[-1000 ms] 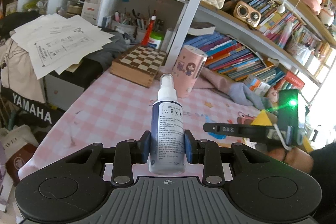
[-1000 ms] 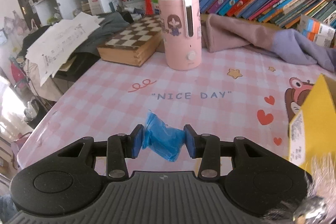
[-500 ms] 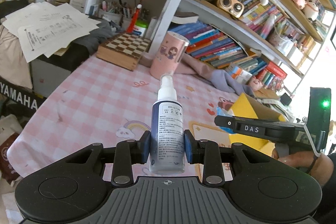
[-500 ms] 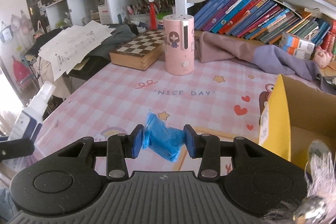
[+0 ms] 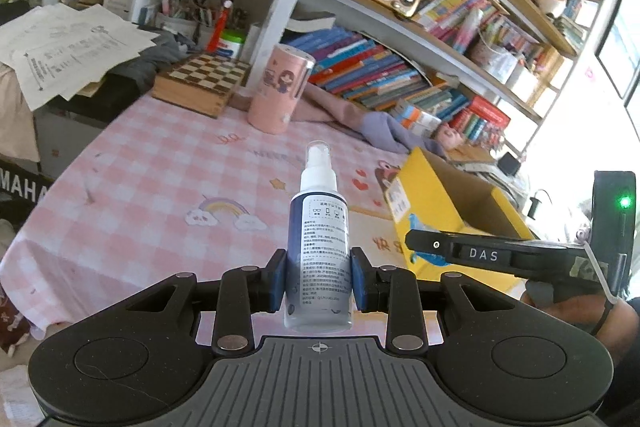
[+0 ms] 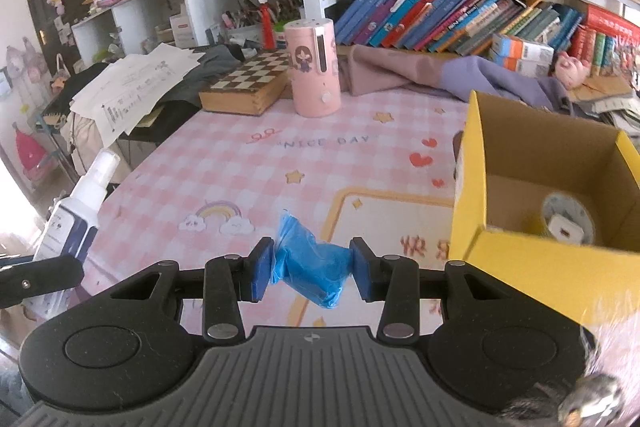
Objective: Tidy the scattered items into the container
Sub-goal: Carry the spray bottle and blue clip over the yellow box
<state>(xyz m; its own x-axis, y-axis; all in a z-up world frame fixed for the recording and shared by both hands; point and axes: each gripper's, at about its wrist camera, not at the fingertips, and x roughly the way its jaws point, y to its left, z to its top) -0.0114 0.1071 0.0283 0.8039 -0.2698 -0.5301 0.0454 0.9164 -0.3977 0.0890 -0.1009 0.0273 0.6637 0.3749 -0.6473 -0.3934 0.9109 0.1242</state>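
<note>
Desk [image 6: 224, 163] with the pink check cloth carries the yellow box [image 6: 520, 267], open top, at its right edge; a tape roll [image 6: 568, 223] already sits inside.

Step in hand: transport, both loads off the desk, near the box, not over it yet.

Left gripper [image 5: 319, 277]: fingers clamped on the spray bottle [image 5: 319, 247], upright, left of the box.

Right gripper [image 6: 312, 269]: fingers clamped on the blue bag roll [image 6: 312, 267], just beside the box's near-left corner.

Next, my read: carry right over the rim, release the roll clear of the tape, then bring the bottle in; it's tall, may need laying down.
</note>
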